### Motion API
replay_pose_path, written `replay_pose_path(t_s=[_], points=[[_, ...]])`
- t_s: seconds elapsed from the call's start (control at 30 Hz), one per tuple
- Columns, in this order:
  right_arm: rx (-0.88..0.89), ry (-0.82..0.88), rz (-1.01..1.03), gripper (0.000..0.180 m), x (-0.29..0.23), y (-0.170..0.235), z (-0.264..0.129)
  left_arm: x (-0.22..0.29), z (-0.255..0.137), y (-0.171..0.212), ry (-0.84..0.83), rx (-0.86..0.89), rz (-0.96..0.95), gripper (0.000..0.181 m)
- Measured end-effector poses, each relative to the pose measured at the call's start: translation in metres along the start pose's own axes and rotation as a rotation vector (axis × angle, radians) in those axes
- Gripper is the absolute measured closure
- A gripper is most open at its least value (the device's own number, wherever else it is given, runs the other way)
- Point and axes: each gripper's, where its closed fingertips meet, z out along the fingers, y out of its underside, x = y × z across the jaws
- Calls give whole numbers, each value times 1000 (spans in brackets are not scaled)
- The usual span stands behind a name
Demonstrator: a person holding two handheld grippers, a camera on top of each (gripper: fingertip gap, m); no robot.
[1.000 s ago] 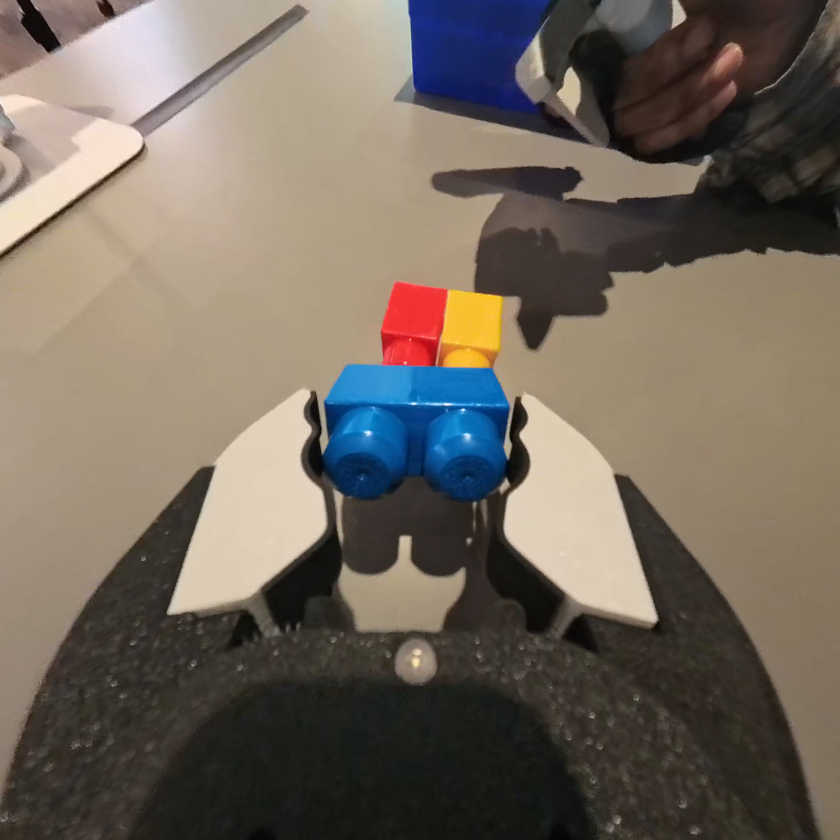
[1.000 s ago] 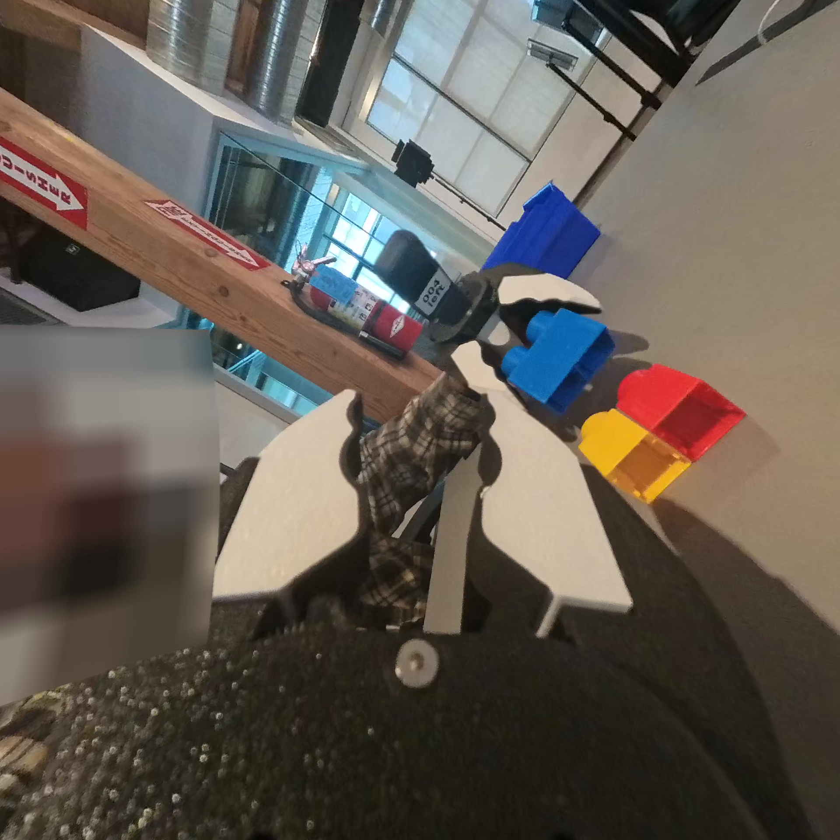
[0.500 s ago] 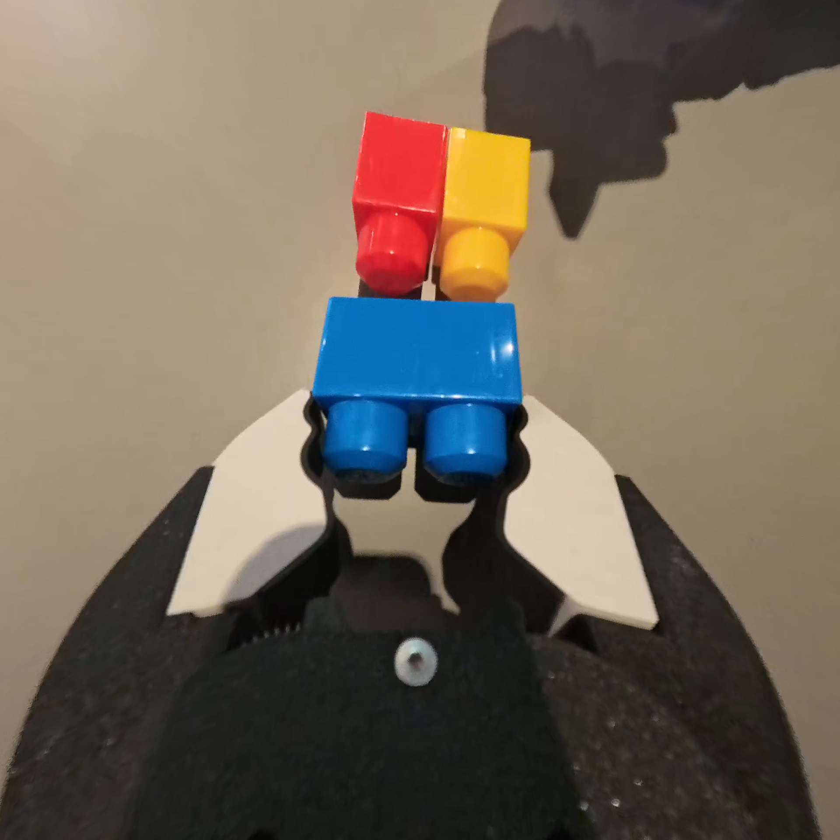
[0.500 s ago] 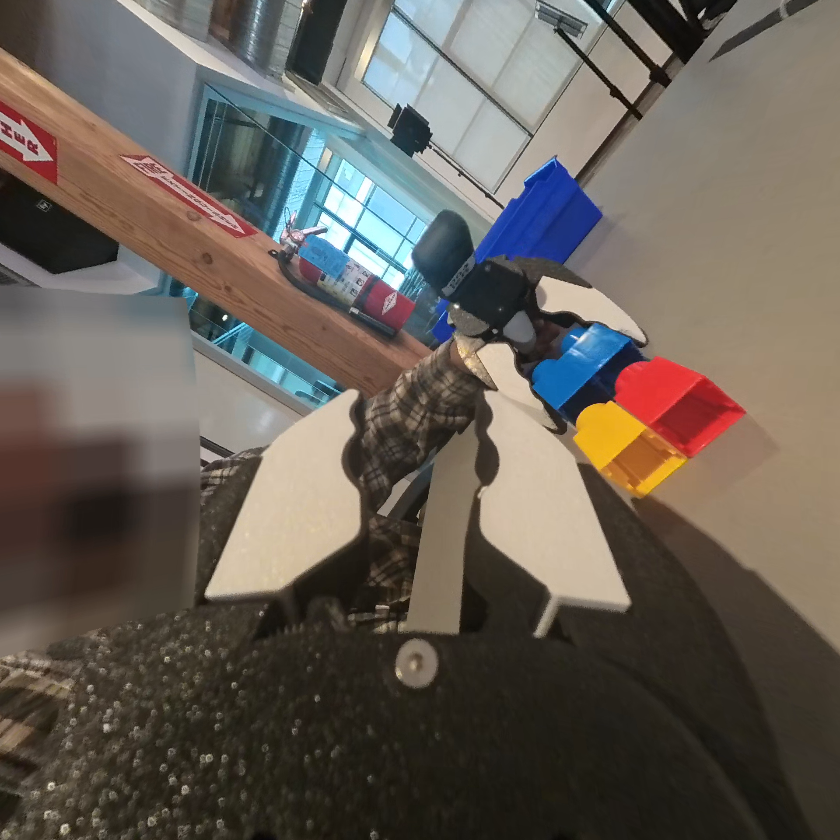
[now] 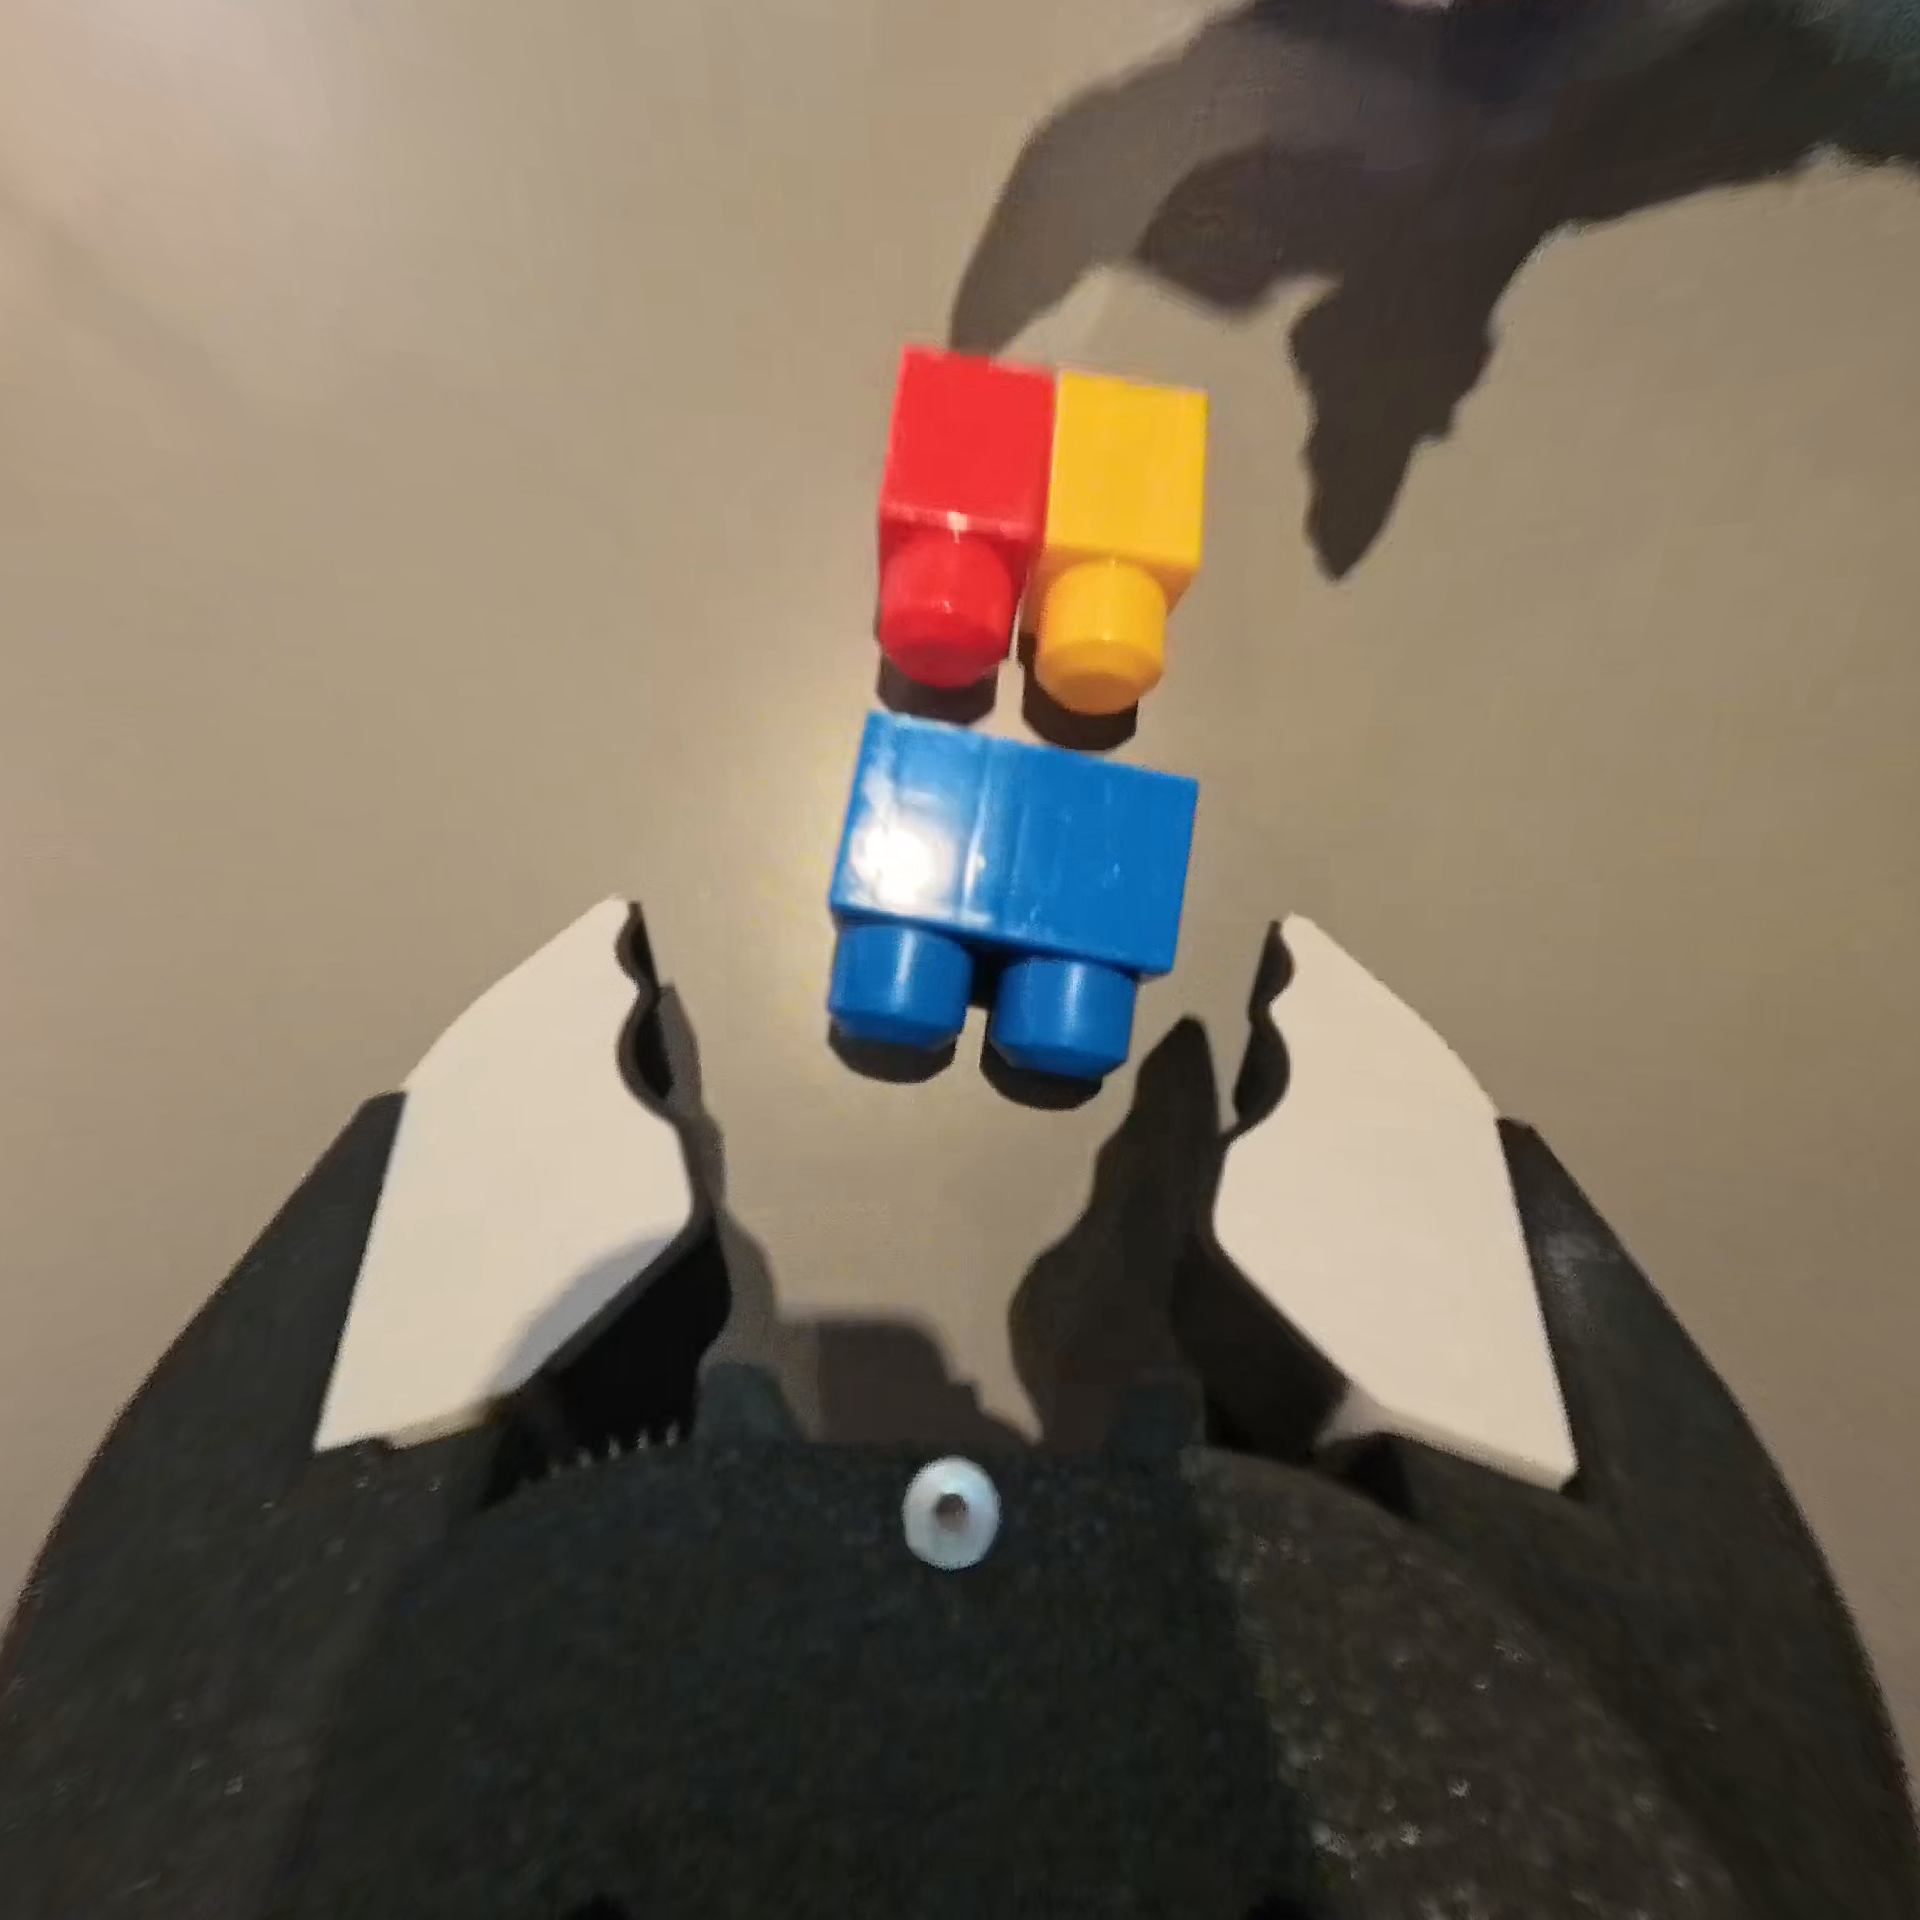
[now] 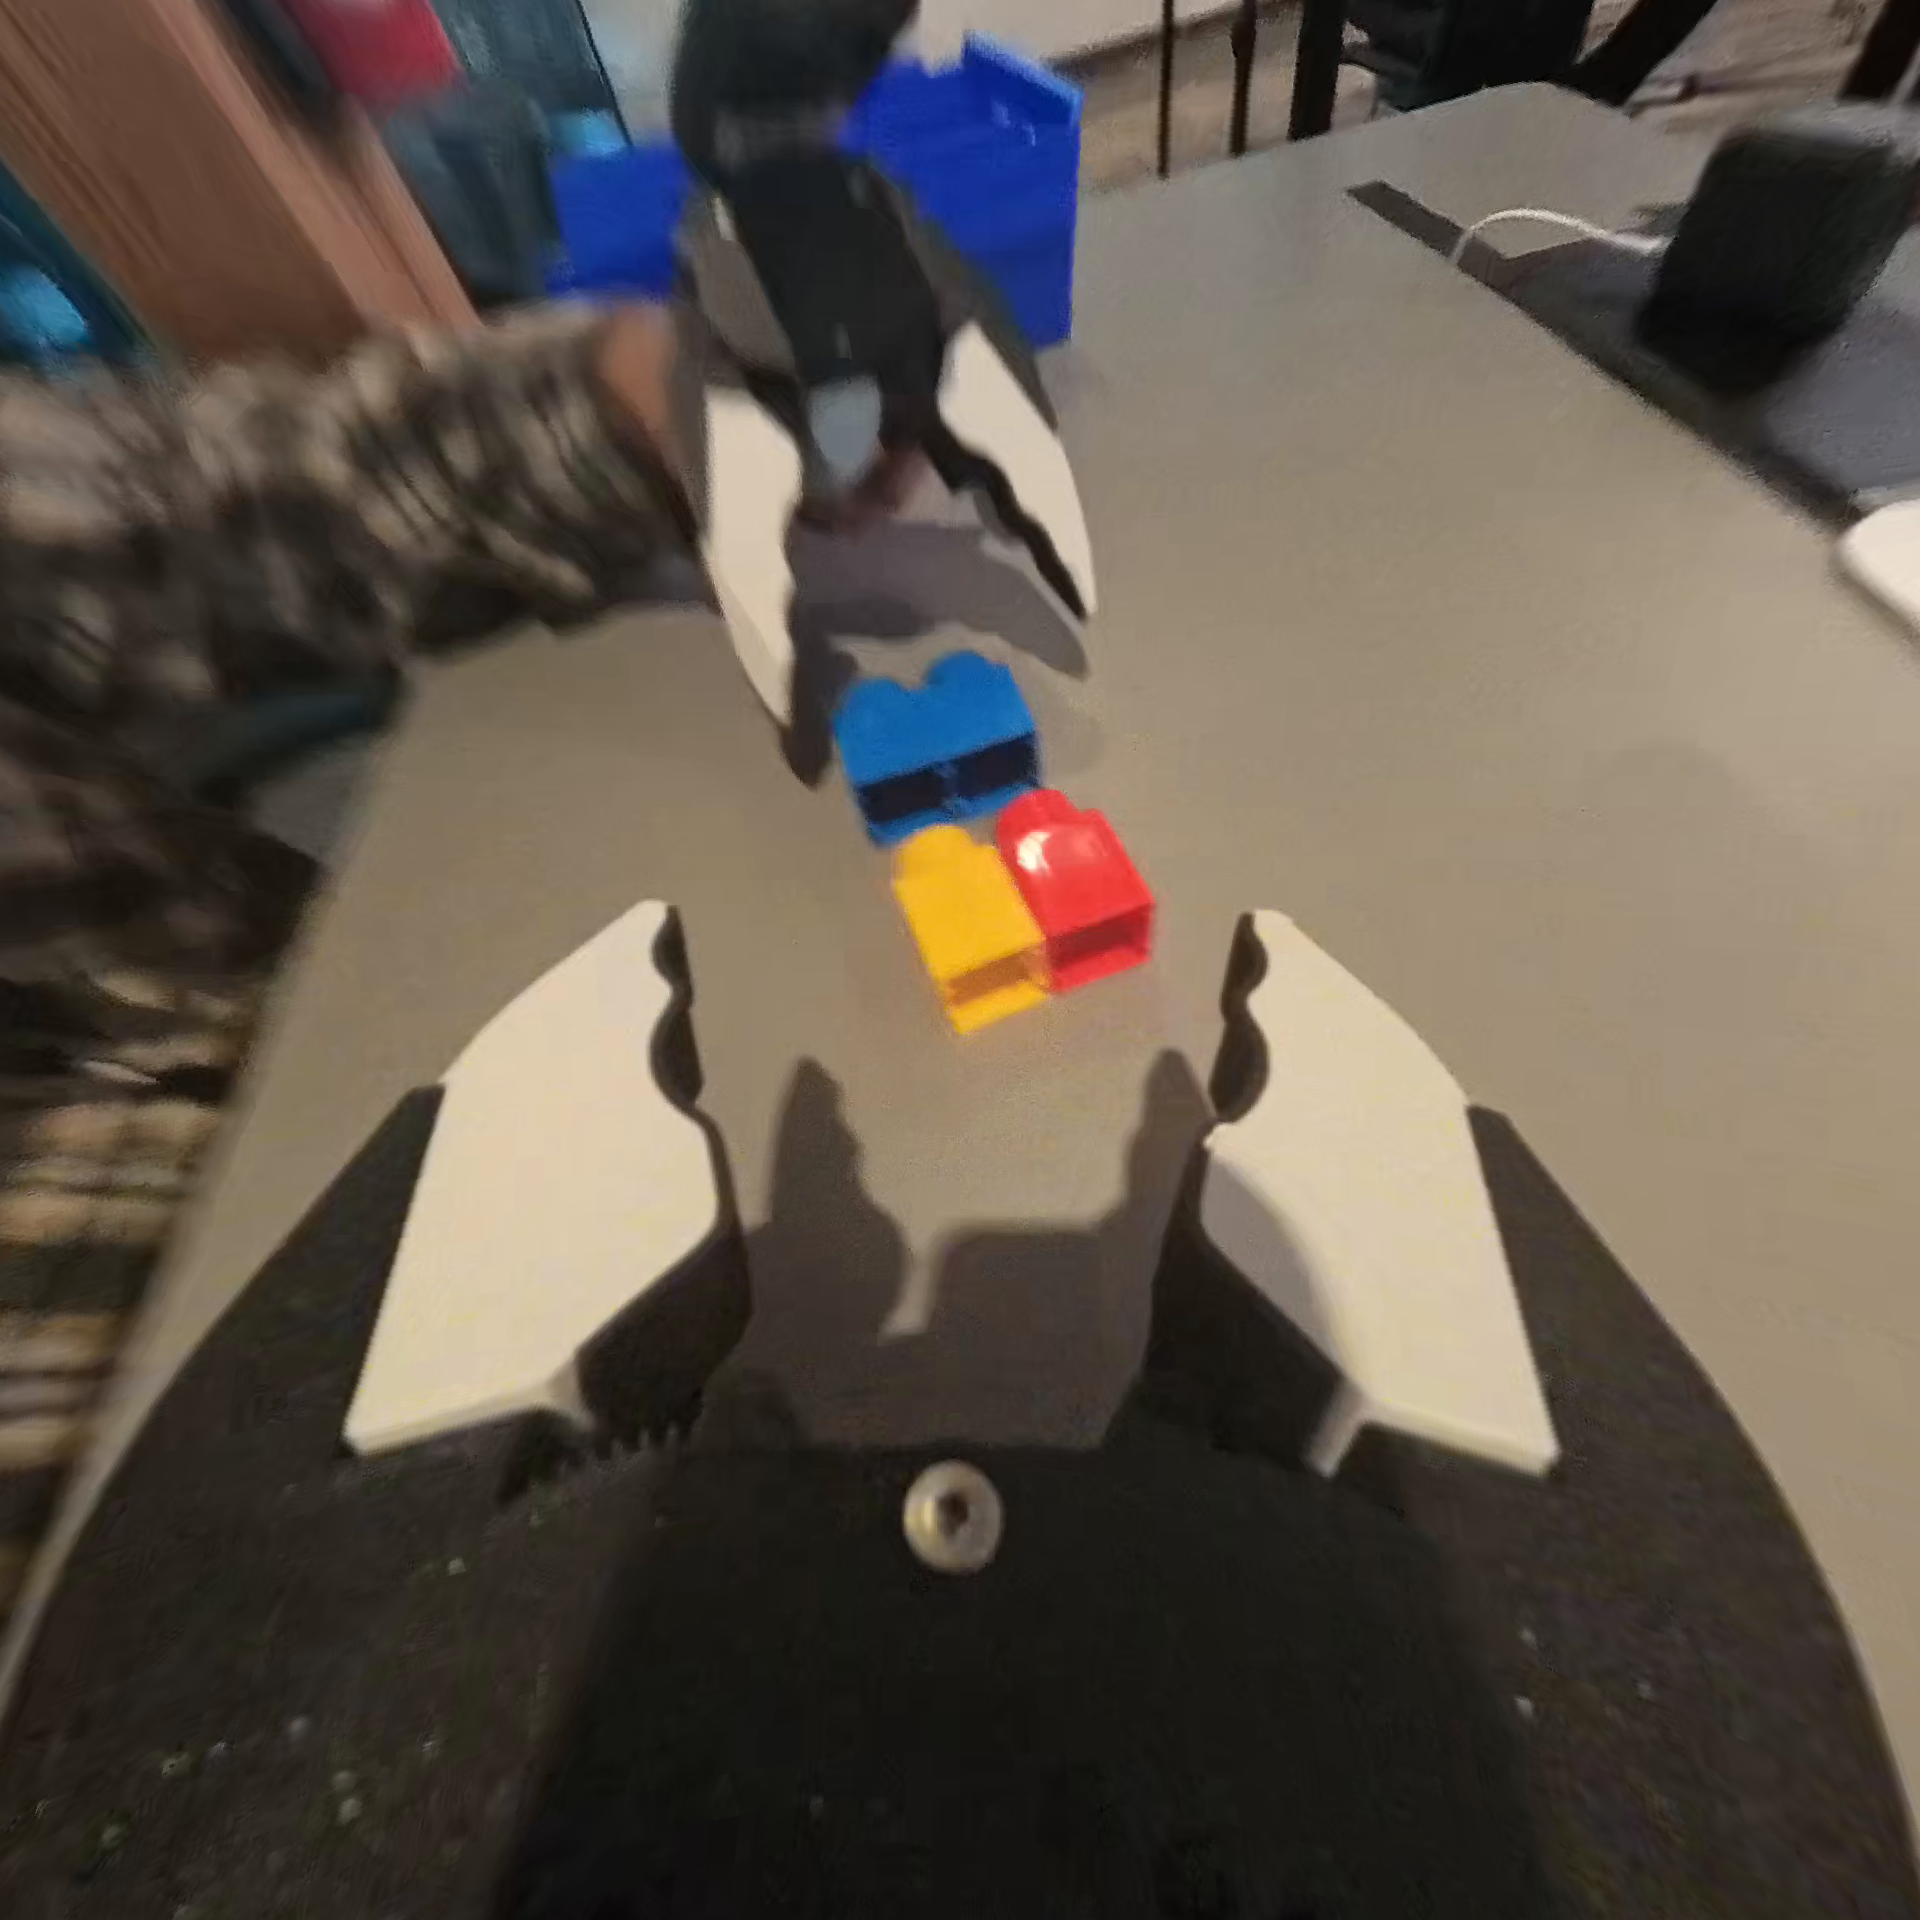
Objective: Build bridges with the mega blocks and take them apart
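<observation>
A blue two-stud block (image 5: pixel 1013 883) lies on its side on the grey table (image 5: pixel 312 520), studs toward my left gripper (image 5: pixel 953 923). That gripper is open and empty, with its tips either side of the studs and not touching. Just beyond lie a red block (image 5: pixel 961 488) and a yellow block (image 5: pixel 1127 499), side by side and touching. In the right wrist view my right gripper (image 6: pixel 954 920) is open and empty, just short of the yellow block (image 6: pixel 966 914) and red block (image 6: pixel 1081 894). The blue block (image 6: pixel 935 738) and the open left gripper (image 6: pixel 925 644) lie beyond.
A blue bin (image 6: pixel 977 177) stands at the far end of the table (image 6: pixel 1455 727). A black object (image 6: pixel 1766 249) and a white object (image 6: pixel 1886 561) are at the right. A plaid sleeve (image 6: pixel 312 499) reaches in from the left.
My left gripper has let go of the blue block, which now lies on the table, and has opened wide. My right gripper has swung round to face the blocks, jaws wide.
</observation>
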Motion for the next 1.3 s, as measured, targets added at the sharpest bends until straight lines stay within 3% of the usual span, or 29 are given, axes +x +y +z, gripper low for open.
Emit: replay_pose_path(t_s=[0.17, 0.37, 0.63, 0.8, 1.3], points=[[-276, 49, -334, 65, 16, 26, 29, -21, -36, -36, -11, 336, -67, 73], [-411, -58, -368, 62, 17, 38, 64, -35, -69, -42, -9, 618, -139, 87], [-412, -81, -333, 72, 19, 55, 91, -36, -76, -40, -13, 647, -145, 90], [-408, -97, -300, 96, 19, 61, 96, -32, -62, -35, -4, 581, -128, 90], [-348, -31, -284, 100, 22, 51, 92, -26, -43, -27, 11, 489, -90, 93]])
